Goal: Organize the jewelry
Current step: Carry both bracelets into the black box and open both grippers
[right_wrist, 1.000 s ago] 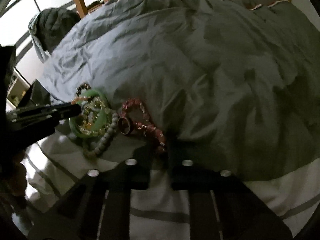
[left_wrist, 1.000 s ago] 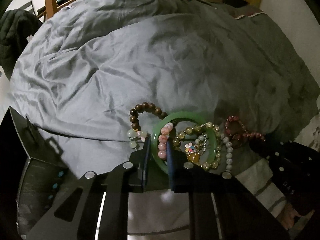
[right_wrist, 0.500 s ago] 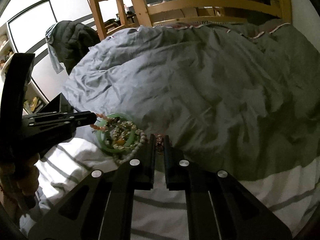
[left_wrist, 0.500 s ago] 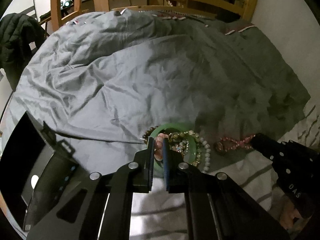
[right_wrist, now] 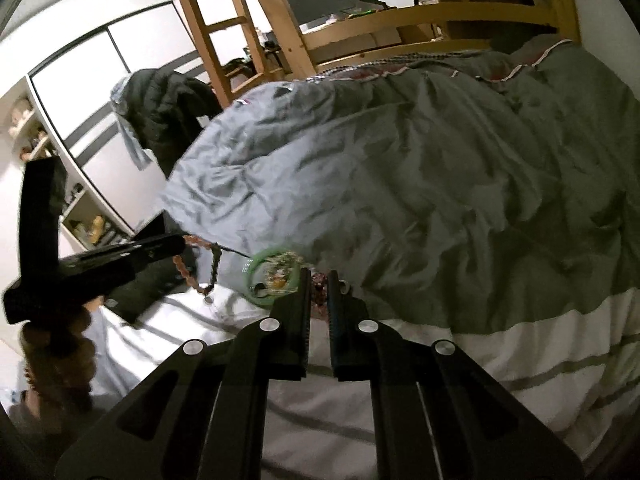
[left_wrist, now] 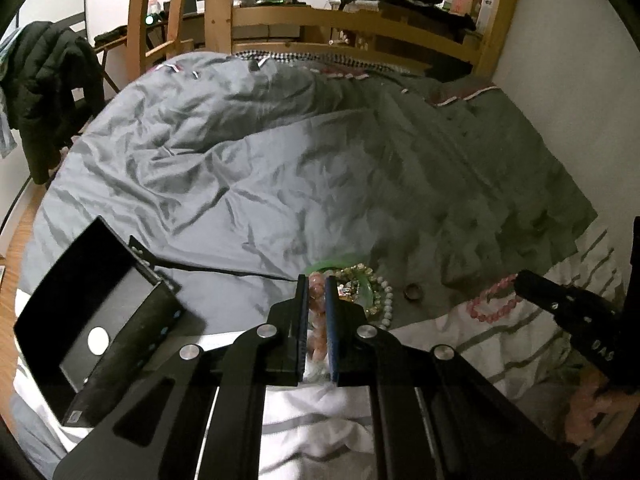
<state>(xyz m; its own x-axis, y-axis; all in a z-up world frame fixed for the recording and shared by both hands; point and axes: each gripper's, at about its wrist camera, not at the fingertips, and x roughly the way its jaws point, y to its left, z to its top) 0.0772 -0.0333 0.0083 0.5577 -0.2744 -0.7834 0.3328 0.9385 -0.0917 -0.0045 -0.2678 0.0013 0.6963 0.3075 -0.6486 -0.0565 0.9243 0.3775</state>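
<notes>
The black box (left_wrist: 96, 320) sits at the bed's left, its inside mostly dark. The left gripper (left_wrist: 316, 284) pinches a pale pink bead bracelet (left_wrist: 317, 312), half hidden between its nearly closed jaws. The green bangle (left_wrist: 362, 280) lies just behind, under tangled beads. The right gripper (left_wrist: 520, 280) apparently clamps a pink bracelet (left_wrist: 494, 302) dangling above the striped sheet (left_wrist: 440, 328).

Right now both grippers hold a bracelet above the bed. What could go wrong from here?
The left gripper pinches only a few beads of the pink bead bracelet, so it may slip on the way to the black box. The red bead bracelet hangs loosely from the right gripper and could snag the remaining pile around the green bangle.
</notes>
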